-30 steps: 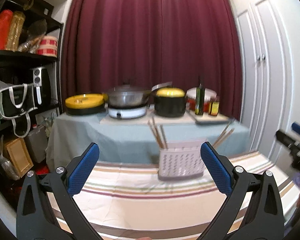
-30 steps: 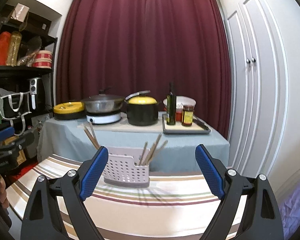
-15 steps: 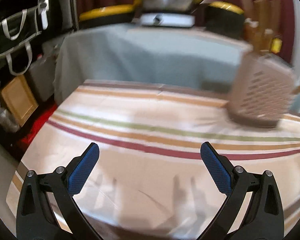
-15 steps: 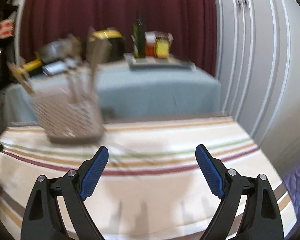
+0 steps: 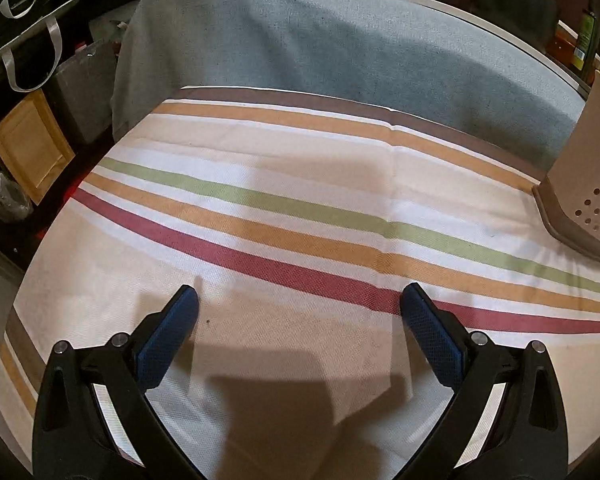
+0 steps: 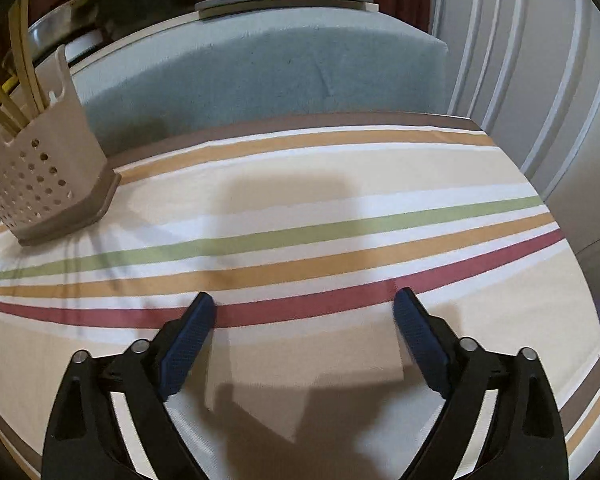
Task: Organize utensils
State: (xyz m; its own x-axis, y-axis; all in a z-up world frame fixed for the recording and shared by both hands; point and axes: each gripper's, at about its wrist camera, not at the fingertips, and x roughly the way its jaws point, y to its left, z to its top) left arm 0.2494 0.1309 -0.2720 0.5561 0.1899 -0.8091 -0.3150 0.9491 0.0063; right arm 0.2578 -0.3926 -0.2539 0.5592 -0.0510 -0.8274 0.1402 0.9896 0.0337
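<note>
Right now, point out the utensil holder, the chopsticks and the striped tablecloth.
utensil holder (image 6: 40, 184), right wrist view, on its perforated front wall.
chopsticks (image 6: 24, 60), right wrist view, on a shaft above the holder's rim.
striped tablecloth (image 5: 300, 208), left wrist view, on its green stripe.

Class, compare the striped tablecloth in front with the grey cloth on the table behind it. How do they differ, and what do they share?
The striped tablecloth is pale with green, orange and red bands; the grey cloth is one plain colour. The striped tablecloth carries only the perforated utensil holder; the grey cloth's table bears a tray and cookware. The striped one lies flat below both grippers; the grey one hangs down its table's front. Both cover tabletops.
</note>
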